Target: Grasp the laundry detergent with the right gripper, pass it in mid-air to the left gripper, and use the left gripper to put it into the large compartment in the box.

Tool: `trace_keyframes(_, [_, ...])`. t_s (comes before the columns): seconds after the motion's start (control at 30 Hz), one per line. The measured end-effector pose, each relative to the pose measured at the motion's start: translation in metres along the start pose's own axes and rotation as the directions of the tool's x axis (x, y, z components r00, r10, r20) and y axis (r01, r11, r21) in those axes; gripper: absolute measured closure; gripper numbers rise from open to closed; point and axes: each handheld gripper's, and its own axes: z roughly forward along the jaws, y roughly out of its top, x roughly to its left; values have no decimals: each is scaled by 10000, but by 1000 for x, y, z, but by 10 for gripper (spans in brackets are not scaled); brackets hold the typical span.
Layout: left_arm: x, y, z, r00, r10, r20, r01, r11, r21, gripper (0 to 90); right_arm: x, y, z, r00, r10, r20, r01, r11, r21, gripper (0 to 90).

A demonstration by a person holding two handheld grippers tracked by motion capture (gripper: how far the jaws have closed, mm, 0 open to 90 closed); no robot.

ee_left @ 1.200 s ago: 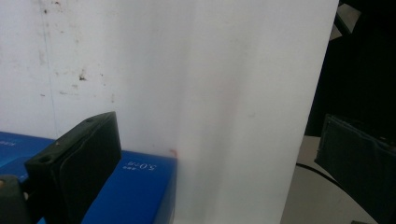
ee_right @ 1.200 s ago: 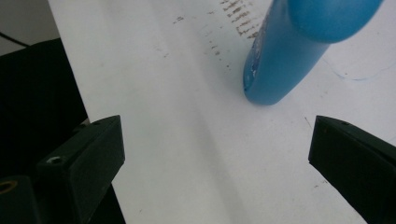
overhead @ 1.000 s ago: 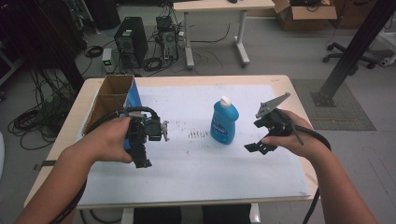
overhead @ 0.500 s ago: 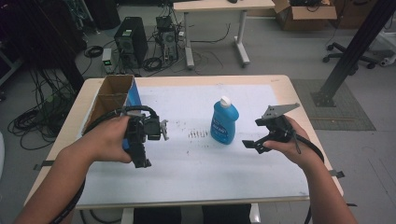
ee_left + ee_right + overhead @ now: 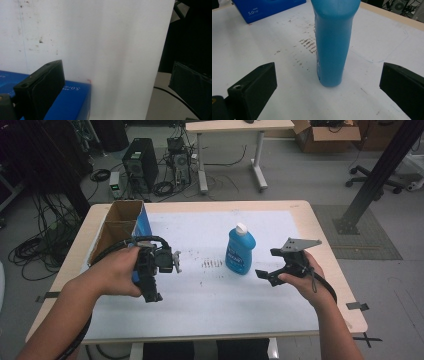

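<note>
The bottle, blue with a white cap, stands upright on the white sheet that covers the table, somewhat right of the middle; the right gripper is held just to its right, near it but not touching, with both jaws spread wide and pointing toward it. In the right gripper view the bottle rises straight ahead, centred in the gap between the two black jaws and a little beyond their tips, its base on the sheet beside a patch of brown smudges; a blue box lies farther off, at the far edge of the sheet.

The left gripper hangs over the left part of the sheet, well apart from the bottle, just beside the box, whose cardboard top stands open; in the left gripper view its jaws are wide apart and hold nothing, with the box lying low between them against the sheet.
</note>
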Motion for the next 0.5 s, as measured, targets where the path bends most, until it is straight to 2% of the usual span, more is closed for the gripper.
trace_keyframes(0.2, [-1, -2, 0, 10000, 32, 12, -32, 10000, 31, 4, -3, -3, 11, 9996, 193, 224, -182, 9987, -473, 9])
trace_keyframes(0.3, [-1, -3, 0, 10000, -26, 1, 26, 10000, 49, 4, -5, -5, 16, 9993, 302, 236, -289, 9981, -541, 9])
trace_keyframes(0.5, [0, -7, -1, 10000, -69, -46, 69, 9999, 83, 4, -5, -7, 27, 9995, 223, 232, -206, 9973, -706, 9])
